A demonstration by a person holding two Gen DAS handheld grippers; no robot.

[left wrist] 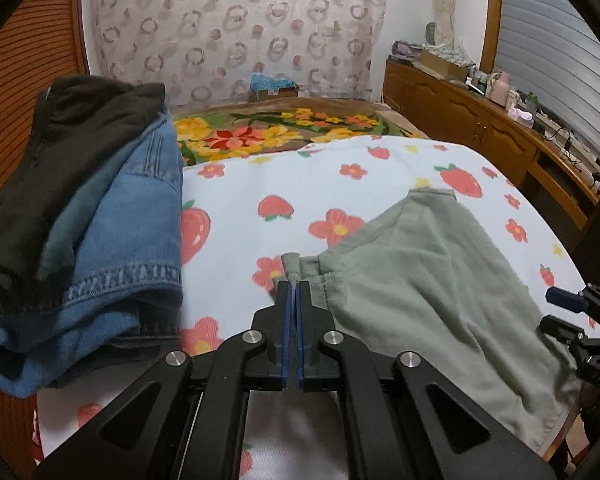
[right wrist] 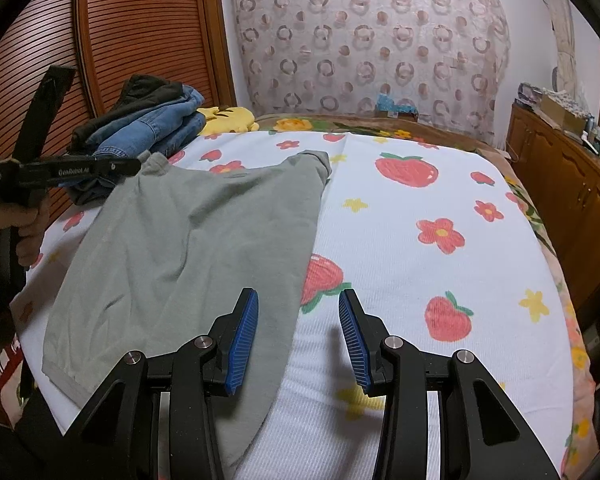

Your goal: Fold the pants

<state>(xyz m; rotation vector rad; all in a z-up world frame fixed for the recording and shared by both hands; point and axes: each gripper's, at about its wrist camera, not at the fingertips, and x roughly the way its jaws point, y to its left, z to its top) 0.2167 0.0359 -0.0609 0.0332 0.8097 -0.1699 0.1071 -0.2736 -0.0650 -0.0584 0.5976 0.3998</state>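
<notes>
Grey-green pants point(right wrist: 188, 240) lie spread on the strawberry-print bedsheet point(right wrist: 420, 200); they also show in the left wrist view point(left wrist: 428, 280). My left gripper point(left wrist: 293, 286) is shut on a corner of the pants at their left edge; it also shows in the right wrist view point(right wrist: 138, 166). My right gripper point(right wrist: 298, 316) is open, its jaws set astride the right edge of the pants near the front of the bed. Its tip shows at the right edge of the left wrist view point(left wrist: 568, 300).
A pile of folded clothes, blue jeans point(left wrist: 132, 216) under a dark garment point(left wrist: 68, 160), sits at the bed's left. A yellow plush point(right wrist: 228, 118) lies behind it. A wooden cabinet point(right wrist: 568, 184) runs along the right side. A slatted wooden wardrobe point(right wrist: 120, 40) stands at left.
</notes>
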